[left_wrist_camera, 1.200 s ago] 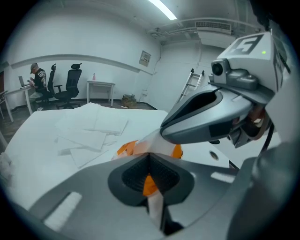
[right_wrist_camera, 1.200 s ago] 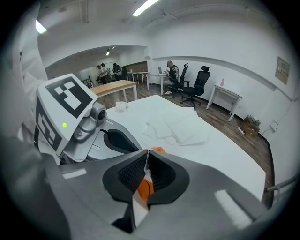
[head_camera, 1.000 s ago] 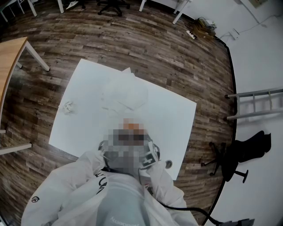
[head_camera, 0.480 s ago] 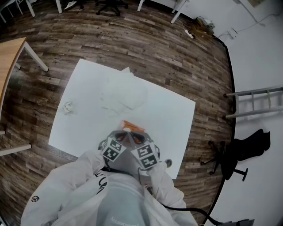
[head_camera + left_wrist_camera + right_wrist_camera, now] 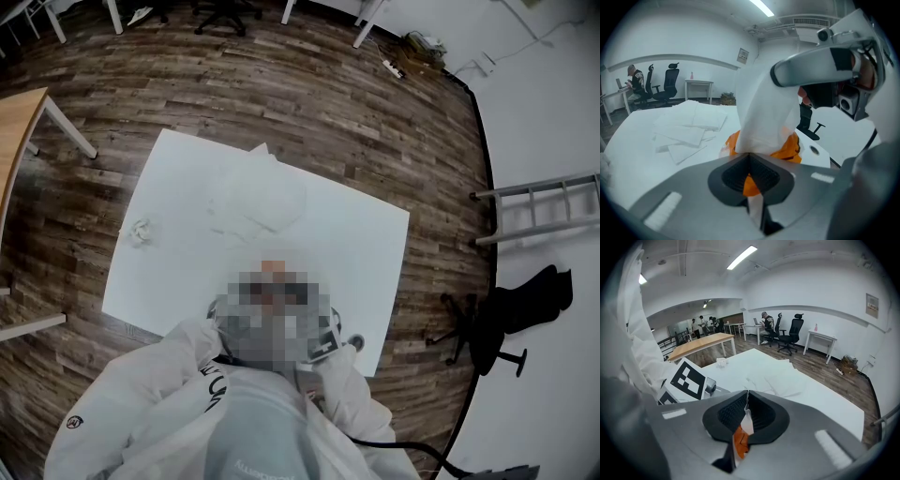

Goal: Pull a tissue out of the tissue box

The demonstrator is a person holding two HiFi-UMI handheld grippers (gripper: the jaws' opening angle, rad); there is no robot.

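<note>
While still tight, left fingers on tissue box, right fingers on tissue, loose sheets unmoved.

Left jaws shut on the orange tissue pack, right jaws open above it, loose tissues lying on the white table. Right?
Not quite. The right gripper is not open: its jaws are shut on the white tissue, as the right gripper view shows. The rest holds: the left gripper is shut on the orange tissue pack, and loose tissues lie on the white table.

Print on the white jacket is too small to read.
</note>
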